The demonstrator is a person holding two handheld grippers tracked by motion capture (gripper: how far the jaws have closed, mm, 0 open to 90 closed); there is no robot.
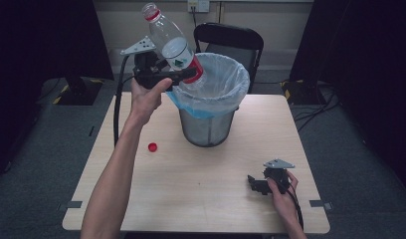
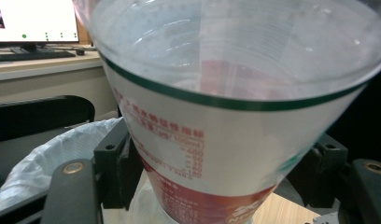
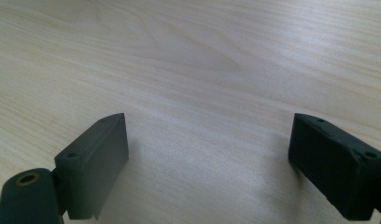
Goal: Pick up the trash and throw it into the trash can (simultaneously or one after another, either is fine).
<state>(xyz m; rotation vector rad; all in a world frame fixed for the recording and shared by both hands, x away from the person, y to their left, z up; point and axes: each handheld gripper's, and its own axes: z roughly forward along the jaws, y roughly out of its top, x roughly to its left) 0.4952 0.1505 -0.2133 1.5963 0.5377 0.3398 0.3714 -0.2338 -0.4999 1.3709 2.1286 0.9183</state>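
Note:
A clear plastic bottle (image 1: 170, 40) with a white and red label and no cap is held tilted over the left rim of a mesh waste bin (image 1: 209, 127) lined with a pale blue bag. My left gripper (image 1: 183, 74) is shut on the bottle's lower part, neck pointing up and left. In the left gripper view the bottle (image 2: 226, 116) sits between both jaws, above the bag (image 2: 48, 158). A red cap (image 1: 152, 147) lies on the table left of the bin. My right gripper (image 1: 252, 183) rests low at the table's front right, its jaws wide apart over bare wood (image 3: 202, 70).
The light wooden table (image 1: 206, 199) carries the bin near its far middle. A black folding chair (image 1: 231, 40) stands behind the bin. Dark curtains flank the scene, and cables lie on the grey floor at the right.

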